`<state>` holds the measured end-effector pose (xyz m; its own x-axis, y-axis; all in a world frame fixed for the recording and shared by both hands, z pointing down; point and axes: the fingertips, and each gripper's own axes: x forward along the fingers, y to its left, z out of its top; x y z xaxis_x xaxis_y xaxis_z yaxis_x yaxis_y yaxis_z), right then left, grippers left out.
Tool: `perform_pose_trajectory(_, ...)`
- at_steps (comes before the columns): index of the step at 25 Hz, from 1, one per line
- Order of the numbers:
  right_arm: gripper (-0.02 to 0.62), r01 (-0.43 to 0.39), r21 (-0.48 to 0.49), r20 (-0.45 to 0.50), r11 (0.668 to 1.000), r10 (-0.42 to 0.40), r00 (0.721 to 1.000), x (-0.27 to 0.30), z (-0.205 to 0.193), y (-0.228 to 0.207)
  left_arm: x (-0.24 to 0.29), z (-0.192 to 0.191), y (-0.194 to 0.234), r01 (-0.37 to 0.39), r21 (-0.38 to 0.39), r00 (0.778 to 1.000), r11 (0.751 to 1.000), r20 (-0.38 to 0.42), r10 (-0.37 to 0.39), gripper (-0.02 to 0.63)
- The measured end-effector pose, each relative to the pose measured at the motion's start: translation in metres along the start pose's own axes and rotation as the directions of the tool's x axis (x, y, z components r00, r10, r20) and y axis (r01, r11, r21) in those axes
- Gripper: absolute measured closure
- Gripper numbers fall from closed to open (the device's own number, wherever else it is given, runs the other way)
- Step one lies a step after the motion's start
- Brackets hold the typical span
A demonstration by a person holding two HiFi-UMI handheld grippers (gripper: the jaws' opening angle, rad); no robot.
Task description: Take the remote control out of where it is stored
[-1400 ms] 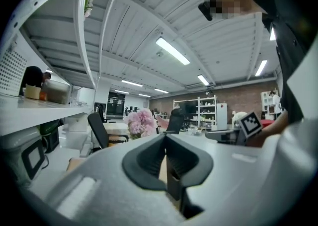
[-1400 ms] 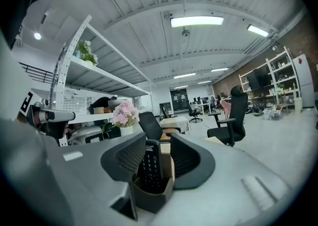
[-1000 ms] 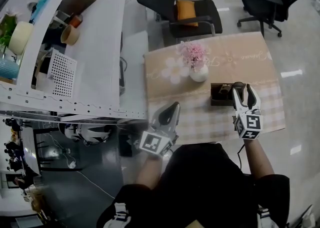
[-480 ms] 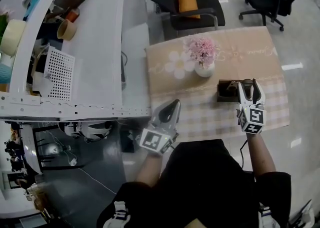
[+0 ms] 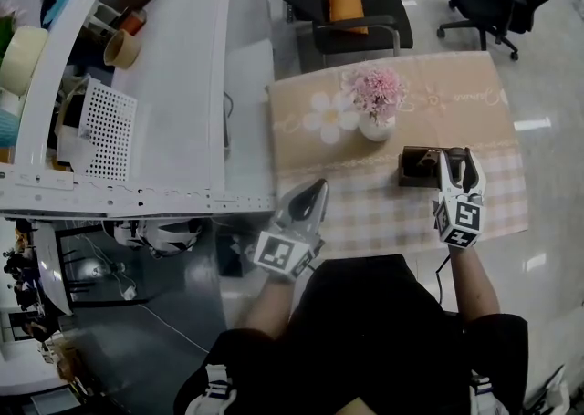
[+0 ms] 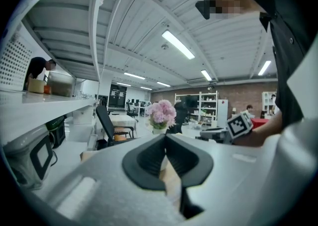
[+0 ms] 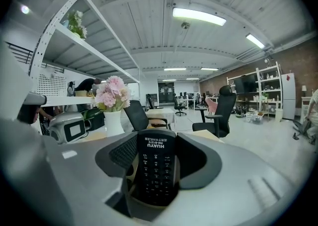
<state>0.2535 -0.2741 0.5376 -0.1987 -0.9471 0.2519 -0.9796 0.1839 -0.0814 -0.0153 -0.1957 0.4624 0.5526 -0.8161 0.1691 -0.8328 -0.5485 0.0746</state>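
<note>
Remote control (image 7: pixel 155 170) is seen clamped upright between jaws of right gripper (image 7: pixel 157 143), keypad toward camera. That detail is lost in head view, where only gripper tips over dark holder (image 5: pixel 415 168) are made out. Holder is set just right of flower vase (image 5: pixel 375 124), on near side. Whether remote is clear of holder cannot be told. Left gripper (image 5: pixel 318 190) is held left of vase and nearer to person. Jaws are pressed together, nothing between, as shown by left gripper view.

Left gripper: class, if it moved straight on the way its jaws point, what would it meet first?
Probably the vase of pink flowers: it sits dead ahead of the left gripper's shut jaws, with only tablecloth between. Depth is hard to judge.
</note>
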Motion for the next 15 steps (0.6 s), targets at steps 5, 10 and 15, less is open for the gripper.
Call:
perform_pose_trajectory(5, 0.354, -0.021, -0.007, 0.029, 1.000, 0.022, 0.999, -0.008, 0.012, 0.000, 0.005, 0.000, -0.004, 0.013, -0.001, 1.000, 1.000, 0.007, -0.013, 0.604)
perform_pose_trajectory(10, 0.354, -0.038, -0.004, 0.072, 0.999, 0.039, 0.997, -0.018, 0.033, 0.000, 0.011, 0.001, -0.012, 0.032, -0.001, 0.999, 0.999, 0.009, -0.032, 0.604)
perform_pose_trajectory(15, 0.354, -0.057, -0.011, 0.110, 0.998, 0.058, 0.992, -0.027, 0.054, -0.002, 0.020, 0.001, -0.017, 0.050, -0.009, 0.999, 0.999, 0.018, -0.050, 0.604)
